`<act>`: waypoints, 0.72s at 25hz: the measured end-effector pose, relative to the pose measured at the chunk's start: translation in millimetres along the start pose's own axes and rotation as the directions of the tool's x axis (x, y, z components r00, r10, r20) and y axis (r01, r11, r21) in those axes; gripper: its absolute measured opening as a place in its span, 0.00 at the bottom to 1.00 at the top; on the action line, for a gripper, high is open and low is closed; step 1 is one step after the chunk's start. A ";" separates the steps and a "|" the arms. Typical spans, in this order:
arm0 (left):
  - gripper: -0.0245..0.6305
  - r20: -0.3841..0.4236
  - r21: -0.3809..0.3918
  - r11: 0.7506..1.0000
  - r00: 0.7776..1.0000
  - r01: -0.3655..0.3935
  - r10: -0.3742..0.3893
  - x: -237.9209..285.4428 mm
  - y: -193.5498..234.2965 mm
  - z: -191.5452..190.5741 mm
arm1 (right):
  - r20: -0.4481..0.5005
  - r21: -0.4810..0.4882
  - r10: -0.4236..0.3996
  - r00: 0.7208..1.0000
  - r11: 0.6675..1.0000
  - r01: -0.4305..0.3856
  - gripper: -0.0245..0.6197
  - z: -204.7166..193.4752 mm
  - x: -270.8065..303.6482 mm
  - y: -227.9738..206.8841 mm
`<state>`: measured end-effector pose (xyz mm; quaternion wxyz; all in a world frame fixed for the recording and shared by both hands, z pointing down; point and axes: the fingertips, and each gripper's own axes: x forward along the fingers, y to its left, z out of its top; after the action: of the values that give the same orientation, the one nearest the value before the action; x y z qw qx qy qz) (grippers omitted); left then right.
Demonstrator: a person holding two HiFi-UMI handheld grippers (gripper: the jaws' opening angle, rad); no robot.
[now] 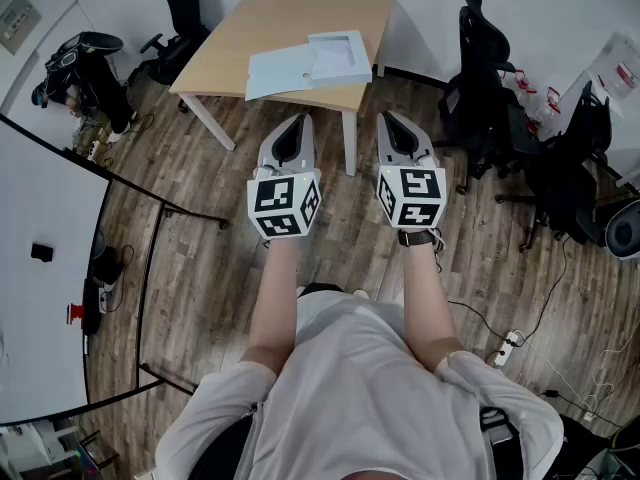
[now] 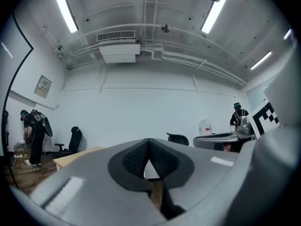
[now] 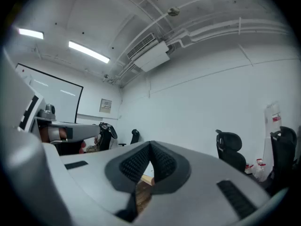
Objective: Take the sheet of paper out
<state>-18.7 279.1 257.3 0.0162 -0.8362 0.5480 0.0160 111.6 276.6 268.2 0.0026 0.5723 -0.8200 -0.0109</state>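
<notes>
A light wooden table [image 1: 240, 38] stands ahead of me, and on it lies a pale blue flat sheet or folder [image 1: 280, 72] with a shallow pale tray [image 1: 340, 56] overlapping its right end. Both grippers are held level over the floor, short of the table's near edge. My left gripper [image 1: 296, 120] has its jaws shut with nothing between them, and its ribbed pads [image 2: 160, 161] meet at the tip. My right gripper [image 1: 392, 118] looks the same, shut and empty, pads [image 3: 162, 164] together. The table's corner [image 2: 77, 155] shows in the left gripper view.
Black office chairs stand at the back left [image 1: 185, 8] and along the right [image 1: 480, 78]. A white board on a black frame [image 1: 40, 268] fills the left. A power strip and cables [image 1: 510, 346] lie on the floor at right. A person [image 2: 35, 135] stands far left.
</notes>
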 end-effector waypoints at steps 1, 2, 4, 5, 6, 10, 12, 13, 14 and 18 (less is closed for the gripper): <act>0.05 -0.007 0.004 1.000 1.000 0.007 -0.007 4.7 -0.8 -2.7 | 0.000 0.002 -0.005 1.000 1.000 0.005 0.06 -2.2 1.2 -4.1; 0.05 -0.012 0.006 1.000 1.000 0.014 -0.014 9.2 -1.5 -5.1 | 0.000 0.004 -0.011 1.000 1.000 0.011 0.06 -4.2 2.4 -8.1; 0.05 -0.018 0.007 1.000 1.000 0.023 -0.023 16.6 -1.4 -7.8 | 0.000 0.008 -0.019 1.000 1.000 0.019 0.06 -7.3 5.1 -14.7; 0.05 -0.019 0.005 1.000 1.000 0.025 -0.025 19.3 -0.1 -8.3 | 0.000 0.009 -0.021 1.000 1.000 0.021 0.06 -8.1 6.9 -17.0; 0.05 -0.019 0.000 1.000 0.999 0.025 -0.025 22.0 1.8 -9.0 | 0.001 0.011 -0.022 1.000 1.000 0.022 0.06 -8.5 9.5 -18.7; 0.05 -0.029 -0.017 0.999 0.999 0.027 -0.028 43.3 9.7 -20.0 | 0.006 0.034 -0.015 1.000 0.999 0.014 0.06 -12.7 29.1 -28.1; 0.05 -0.037 -0.033 0.999 0.999 0.033 -0.034 61.3 14.2 -29.2 | 0.009 0.052 -0.012 1.000 0.999 0.011 0.06 -17.6 43.3 -33.2; 0.05 -0.038 -0.042 0.998 0.999 0.036 -0.038 71.9 17.6 -32.7 | 0.014 0.060 -0.009 1.000 0.998 0.008 0.06 -19.3 51.8 -35.4; 0.05 -0.037 -0.050 0.998 0.998 0.040 -0.042 83.5 21.9 -34.9 | 0.025 0.067 -0.004 1.000 0.998 0.003 0.06 -19.3 61.5 -36.9; 0.05 -0.030 0.000 0.997 0.997 0.075 -0.075 134.5 41.8 -35.6 | 0.076 0.077 0.013 0.997 0.997 -0.019 0.06 -10.1 110.7 -40.4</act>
<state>-3.0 137.6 286.4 0.0091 -0.8562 0.5165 0.0026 111.6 158.6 276.5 -0.0504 0.5645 -0.8239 -0.0007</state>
